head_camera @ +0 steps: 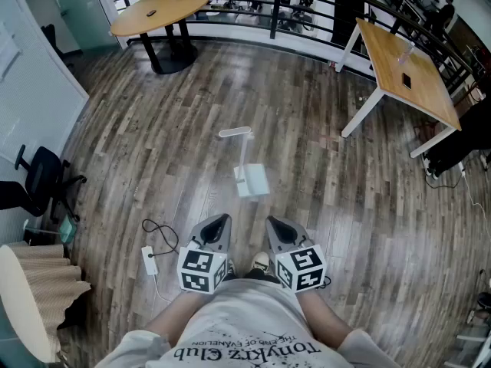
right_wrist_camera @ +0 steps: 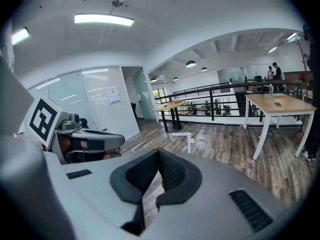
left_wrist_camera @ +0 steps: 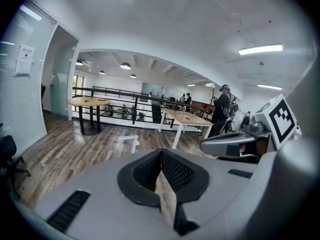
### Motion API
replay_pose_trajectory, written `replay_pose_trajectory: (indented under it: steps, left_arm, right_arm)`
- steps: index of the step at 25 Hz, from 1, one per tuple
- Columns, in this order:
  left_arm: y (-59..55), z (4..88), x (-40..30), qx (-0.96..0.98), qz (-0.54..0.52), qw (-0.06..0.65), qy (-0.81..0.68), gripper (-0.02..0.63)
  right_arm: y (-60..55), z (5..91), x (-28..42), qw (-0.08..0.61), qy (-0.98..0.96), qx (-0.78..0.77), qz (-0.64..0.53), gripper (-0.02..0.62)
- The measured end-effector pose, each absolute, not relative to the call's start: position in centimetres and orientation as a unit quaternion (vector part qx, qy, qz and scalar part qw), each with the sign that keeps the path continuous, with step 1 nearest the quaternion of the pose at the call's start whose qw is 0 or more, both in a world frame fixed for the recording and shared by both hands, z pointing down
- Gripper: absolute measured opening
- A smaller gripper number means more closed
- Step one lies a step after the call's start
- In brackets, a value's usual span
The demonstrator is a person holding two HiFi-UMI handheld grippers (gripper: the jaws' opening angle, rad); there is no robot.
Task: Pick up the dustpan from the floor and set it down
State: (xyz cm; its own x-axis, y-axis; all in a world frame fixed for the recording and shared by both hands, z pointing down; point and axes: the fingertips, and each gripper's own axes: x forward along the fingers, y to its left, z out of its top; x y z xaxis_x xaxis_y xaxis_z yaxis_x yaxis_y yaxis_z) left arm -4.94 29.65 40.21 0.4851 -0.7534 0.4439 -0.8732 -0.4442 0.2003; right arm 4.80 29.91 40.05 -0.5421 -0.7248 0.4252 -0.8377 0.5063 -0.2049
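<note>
A black office chair [head_camera: 37,181] is seen far to the left of the dustpan [head_camera: 251,180], which is stood upright on the wooden floor [head_camera: 153,129] with its long handle raised. A white power adapter [head_camera: 149,260] with its cable is laid on the floor to the lower left of the dustpan. A round bench [head_camera: 159,11] is set well beyond the dustpan to the left, by the black railing [head_camera: 274,10]. The left gripper [head_camera: 222,221] is held on the near side of the dustpan, apart from it and pointed toward it; its jaws are closed together with nothing gripped. The right gripper [head_camera: 274,223] is held alongside, likewise short of the dustpan and not touching it, its jaws pressed together and empty. A rectangular bench [head_camera: 405,73] on white legs is placed well to the right of the dustpan.
</note>
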Motion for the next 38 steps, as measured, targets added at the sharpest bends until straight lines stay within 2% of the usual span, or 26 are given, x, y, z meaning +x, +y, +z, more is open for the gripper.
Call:
replay_pose_trajectory:
  steps: [10, 18, 38]
  left_arm:
    - [30.7, 40.4, -6.1, 0.832, 0.143, 0.207, -0.494, 0.023]
    - [31.1, 40.6, -6.6, 0.835, 0.14, 0.217, -0.487, 0.023]
    - [32.9, 41.4, -12.8, 0.851, 0.134, 0.221, -0.458, 0.023]
  right_arm:
    - [30.8, 40.6, 4.6, 0.151, -0.853, 0.459, 0.197, 0.025]
    - [31.2, 40.2, 4.3, 0.13, -0.845, 0.477, 0.204, 0.025]
    - [32.4, 41.1, -2.4, 0.137, -0.832, 0.498, 0.201, 0.025]
